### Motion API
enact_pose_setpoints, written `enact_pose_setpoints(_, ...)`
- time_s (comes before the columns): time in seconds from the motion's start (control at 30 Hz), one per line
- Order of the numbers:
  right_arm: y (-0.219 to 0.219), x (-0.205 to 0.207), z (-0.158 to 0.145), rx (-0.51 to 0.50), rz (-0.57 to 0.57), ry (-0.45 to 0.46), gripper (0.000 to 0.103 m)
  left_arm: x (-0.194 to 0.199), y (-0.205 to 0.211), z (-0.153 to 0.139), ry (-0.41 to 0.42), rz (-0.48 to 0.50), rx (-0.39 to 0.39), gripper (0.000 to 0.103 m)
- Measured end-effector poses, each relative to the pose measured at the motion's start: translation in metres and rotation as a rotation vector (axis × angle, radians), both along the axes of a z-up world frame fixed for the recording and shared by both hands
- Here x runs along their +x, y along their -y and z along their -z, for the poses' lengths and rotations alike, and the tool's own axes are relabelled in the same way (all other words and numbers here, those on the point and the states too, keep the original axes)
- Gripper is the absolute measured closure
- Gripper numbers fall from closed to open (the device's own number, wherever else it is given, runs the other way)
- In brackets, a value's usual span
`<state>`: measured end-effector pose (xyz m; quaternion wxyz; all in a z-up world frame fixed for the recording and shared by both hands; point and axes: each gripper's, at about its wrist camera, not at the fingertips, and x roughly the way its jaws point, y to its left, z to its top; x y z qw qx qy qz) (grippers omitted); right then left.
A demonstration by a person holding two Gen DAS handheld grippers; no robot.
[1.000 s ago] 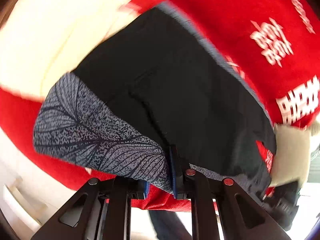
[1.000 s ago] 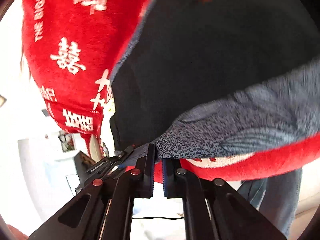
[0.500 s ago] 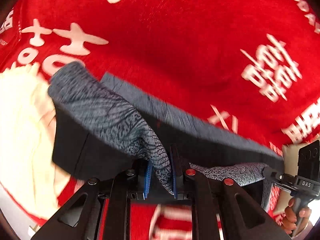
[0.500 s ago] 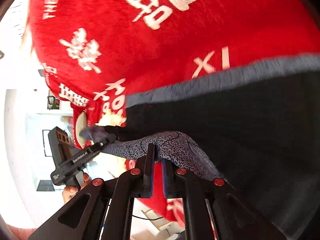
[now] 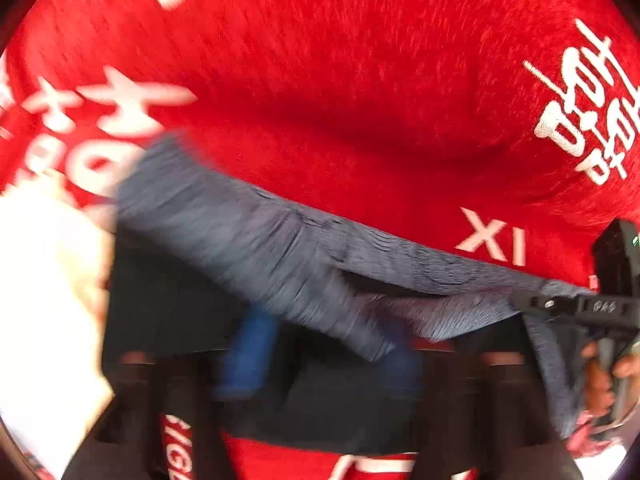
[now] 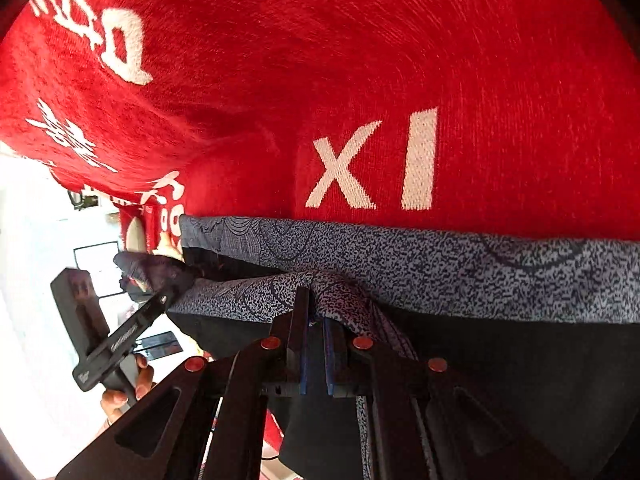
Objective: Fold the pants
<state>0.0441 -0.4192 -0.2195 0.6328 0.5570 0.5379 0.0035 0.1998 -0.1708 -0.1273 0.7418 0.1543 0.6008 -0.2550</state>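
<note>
The pants [image 6: 500, 360] are black with a grey leaf-print band [image 6: 440, 272], lying on a red blanket [image 6: 360, 60]. My right gripper [image 6: 316, 320] is shut on a fold of the grey band, held over the pants' far edge. In the left wrist view the picture is blurred; the grey band [image 5: 260, 248] drapes over my left gripper [image 5: 320, 352], whose blue pads stand apart with the cloth lying across them. The left gripper also shows in the right wrist view [image 6: 160, 300], its tips at the band's other end. The right gripper shows in the left wrist view [image 5: 560, 304].
The red blanket [image 5: 360, 80] with white lettering covers the whole surface. A cream-white cloth [image 5: 44, 300] lies at the left beside the pants. A bright room shows beyond the blanket's left edge [image 6: 40, 260].
Both grippers have carried the grey band end further over the black pants toward the far edge. The left gripper's pads have spread apart and it is moving, blurred.
</note>
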Motion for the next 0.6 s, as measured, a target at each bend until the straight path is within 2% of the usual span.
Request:
enact_pose_setpoints(0.03,0.001,0.0,0.0,0.007,0.0,-0.003,0.095,-0.004,-0.002,-0.009,0.052,0.01,-0.001,0.008)
enact_pose_setpoints(0.07,0.002,0.001,-0.002,0.011,-0.002,-0.003,0.09,-0.006,-0.002,-0.012,0.065,0.021,0.008,0.008)
enact_pose_setpoints(0.13,0.0,0.002,-0.011,0.01,-0.01,0.014,0.077,-0.007,-0.003,-0.01,0.052,0.017,0.033,0.008)
enact_pose_setpoints(0.2,-0.003,0.003,-0.028,-0.009,-0.02,0.051,0.042,-0.011,-0.002,-0.002,0.04,0.014,0.066,0.008)
enact_pose_setpoints(0.27,-0.006,-0.001,-0.048,-0.045,-0.012,0.079,0.027,-0.024,0.003,0.004,0.036,0.025,0.092,0.008)
enact_pose_setpoints(0.43,-0.008,-0.044,-0.095,-0.24,-0.011,0.063,0.024,-0.083,0.025,0.002,0.022,0.093,0.087,0.008)
enact_pose_setpoints(0.6,-0.021,-0.135,-0.131,-0.542,-0.037,-0.066,0.024,-0.163,0.055,-0.002,-0.064,0.271,0.048,0.008)
